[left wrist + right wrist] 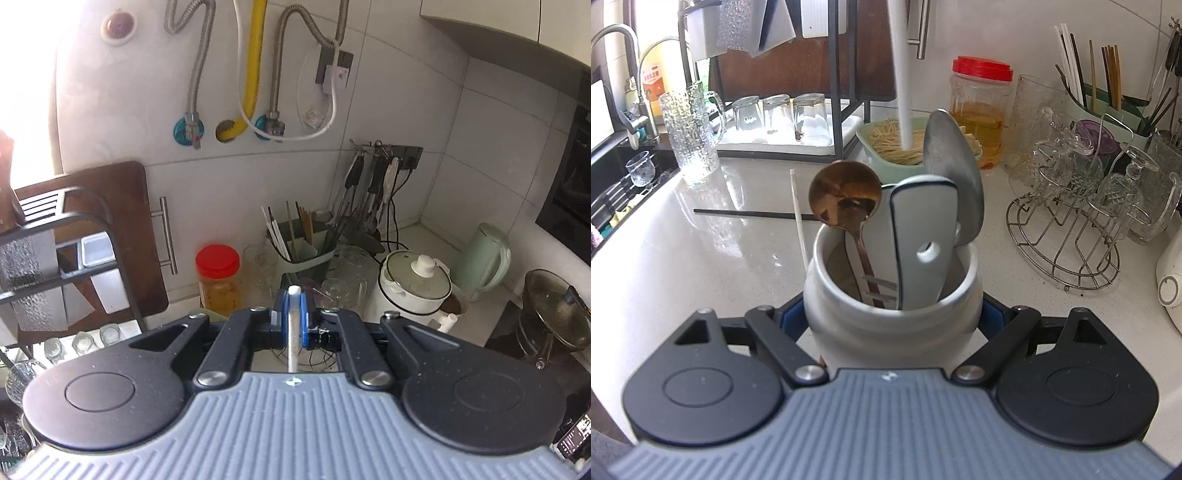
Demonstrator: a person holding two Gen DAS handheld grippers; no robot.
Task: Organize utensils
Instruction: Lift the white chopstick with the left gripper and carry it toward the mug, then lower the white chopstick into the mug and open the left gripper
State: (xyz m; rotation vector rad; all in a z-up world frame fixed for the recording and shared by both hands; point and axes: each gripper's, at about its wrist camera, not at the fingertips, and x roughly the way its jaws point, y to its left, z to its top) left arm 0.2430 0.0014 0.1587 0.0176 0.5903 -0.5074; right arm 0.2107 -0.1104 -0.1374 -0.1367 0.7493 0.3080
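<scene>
- Left wrist view: left tongs [293,314] clamped narrow on a white chopstick [293,332], blue pads on both sides, stick end poking out past the tips.
- Beyond them: green utensil caddy [301,254] with chopsticks, red-lid jar [218,277], white lidded pot [415,286], pale green kettle [484,256].
- Hanging utensils [369,192] on wall hooks in the corner.
- Right wrist view: right tongs [892,317] hold a white ceramic crock [890,317] from both sides; crock sits on the bench [701,258].
- Crock holds a copper-coloured spoon [844,199] bowl up, a grey-white spatula handle [925,240] with a hole, and a steel spoon [955,158] behind.
- White stick [901,74] hangs from the top edge of the frame, in front of a green bowl [882,147]; contact unclear.
- Loose on the bench left of the crock: another white chopstick [798,218] and a black chopstick [750,213].
- Wire rack [1067,236] with glassware sits to the right.
</scene>
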